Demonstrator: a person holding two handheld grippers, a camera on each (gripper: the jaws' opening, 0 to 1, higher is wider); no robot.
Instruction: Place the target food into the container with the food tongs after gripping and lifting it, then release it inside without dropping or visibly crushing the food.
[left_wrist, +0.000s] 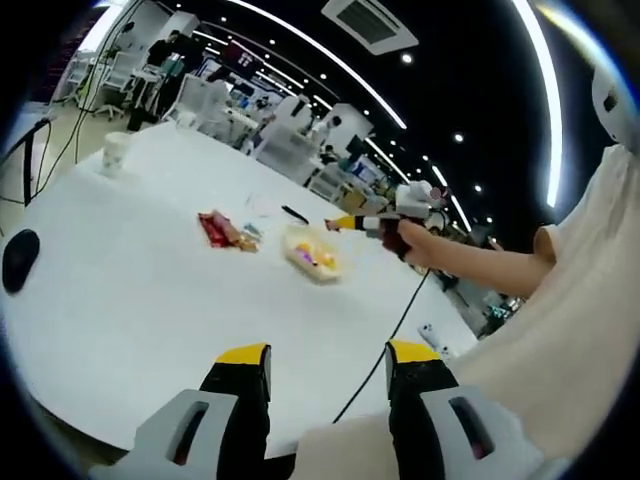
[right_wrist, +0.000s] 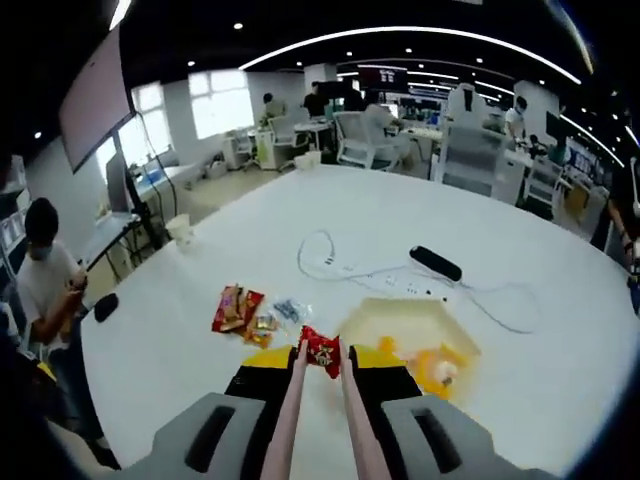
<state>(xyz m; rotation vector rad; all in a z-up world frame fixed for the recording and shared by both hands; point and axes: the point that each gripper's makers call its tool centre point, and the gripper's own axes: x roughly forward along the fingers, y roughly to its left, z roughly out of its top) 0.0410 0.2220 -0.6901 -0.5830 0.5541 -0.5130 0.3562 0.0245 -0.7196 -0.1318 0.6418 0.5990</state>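
Observation:
In the right gripper view my right gripper (right_wrist: 322, 365) is shut on pink food tongs (right_wrist: 292, 420), whose tips pinch a red snack packet (right_wrist: 322, 351). The packet hangs just left of the pale yellow container (right_wrist: 400, 322), which holds some yellow and white food (right_wrist: 440, 370). More snack packets (right_wrist: 238, 308) lie on the table to the left. In the left gripper view my left gripper (left_wrist: 330, 355) stands open and holds nothing above the near table edge. Farther off, a hand holds the right gripper (left_wrist: 372, 222) just right of the container (left_wrist: 313, 252), with the packets (left_wrist: 225, 230) beyond.
The round white table (right_wrist: 520, 340) carries a power strip (right_wrist: 395, 283) with its cable, a black remote (right_wrist: 435, 263), a paper cup (left_wrist: 116, 152) and a black mouse (left_wrist: 20, 260). A black cable (left_wrist: 390, 340) runs off the near edge. A person (right_wrist: 40, 275) sits at the left.

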